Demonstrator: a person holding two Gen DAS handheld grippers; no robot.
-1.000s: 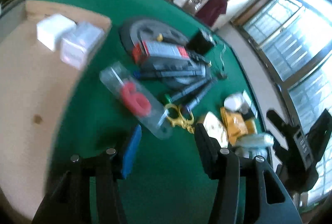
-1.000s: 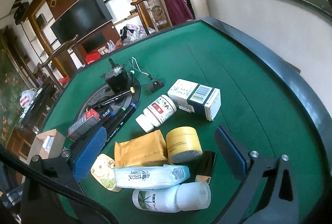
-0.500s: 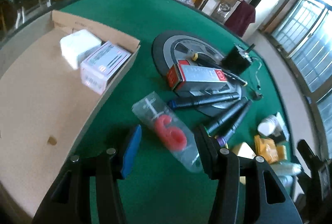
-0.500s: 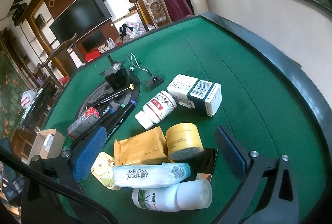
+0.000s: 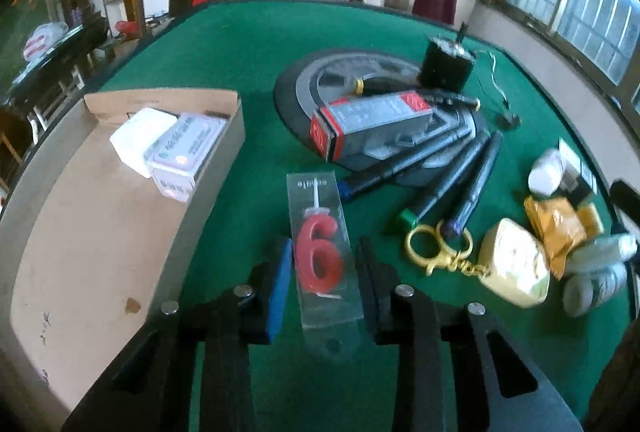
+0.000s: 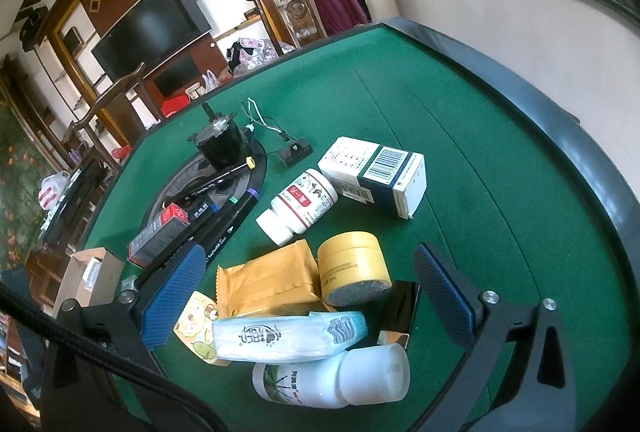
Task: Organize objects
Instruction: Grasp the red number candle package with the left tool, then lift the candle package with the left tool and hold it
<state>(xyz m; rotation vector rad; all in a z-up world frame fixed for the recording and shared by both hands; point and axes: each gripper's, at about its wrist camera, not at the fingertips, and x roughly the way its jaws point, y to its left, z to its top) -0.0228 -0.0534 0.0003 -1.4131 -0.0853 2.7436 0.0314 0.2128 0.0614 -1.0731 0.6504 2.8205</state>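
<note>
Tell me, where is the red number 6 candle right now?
In the left wrist view, the red 6 candle, in its clear packet, lies on the green table between the left gripper fingers, with the cardboard box to its left and the markers to its right.

Both the left gripper [image 5: 323, 282] and right gripper [image 6: 312, 298] are built of black frames, fitted with silver screws and faced with blue textured pads [image 6: 170, 298].

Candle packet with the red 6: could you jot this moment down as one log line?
left tongs: open, straddling candle packet on green table | right tongs: open, above pile, holding nothing | cardboard box: two small boxes inside
</note>
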